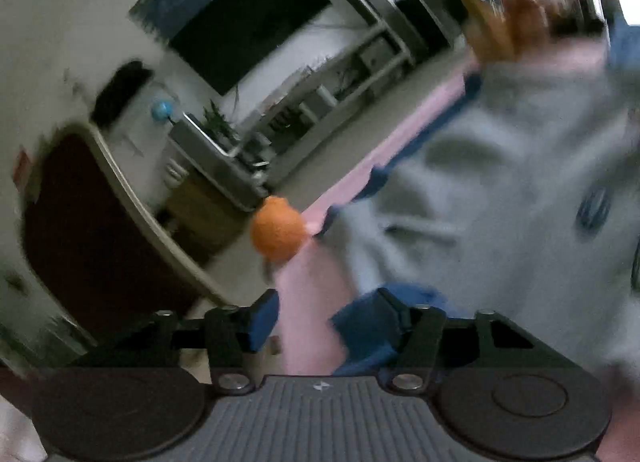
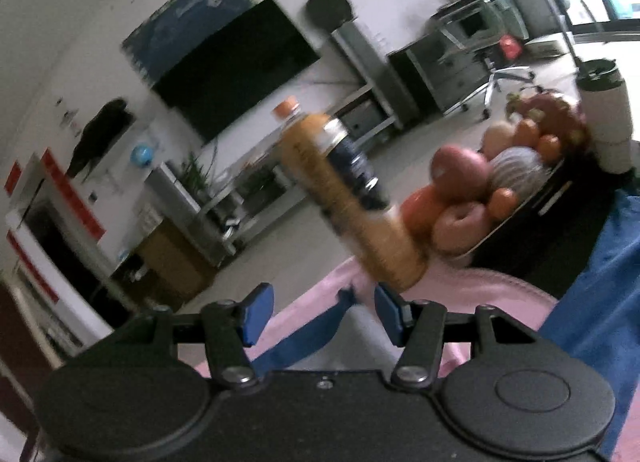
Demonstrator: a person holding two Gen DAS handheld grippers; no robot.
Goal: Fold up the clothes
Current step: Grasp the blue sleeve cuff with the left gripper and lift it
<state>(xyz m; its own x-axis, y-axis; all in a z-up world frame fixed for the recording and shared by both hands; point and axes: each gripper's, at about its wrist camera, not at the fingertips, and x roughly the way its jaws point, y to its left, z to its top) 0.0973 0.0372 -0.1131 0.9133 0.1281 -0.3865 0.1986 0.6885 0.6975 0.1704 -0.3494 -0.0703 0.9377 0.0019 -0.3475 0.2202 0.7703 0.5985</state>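
Note:
A grey garment [image 1: 500,181] with a blue trim [image 1: 424,141] lies spread over a pink cloth [image 1: 312,294], blurred in the left wrist view. My left gripper [image 1: 322,324] hovers at its near edge with jaws apart; blue fabric [image 1: 360,326] bunches against the right-hand fingertip [image 1: 390,322], and only pink cloth shows in the gap. In the right wrist view my right gripper [image 2: 323,314] is open over the pink cloth [image 2: 480,286]. A strip of the garment's blue trim [image 2: 312,330] runs through the gap, clear of both pads.
An orange ball [image 1: 276,229] sits at the pink cloth's edge. A juice bottle [image 2: 348,201] stands just beyond the right gripper, beside a tray of fruit [image 2: 480,189] and a white cup [image 2: 604,117]. Blue cloth [image 2: 600,282] hangs at the right.

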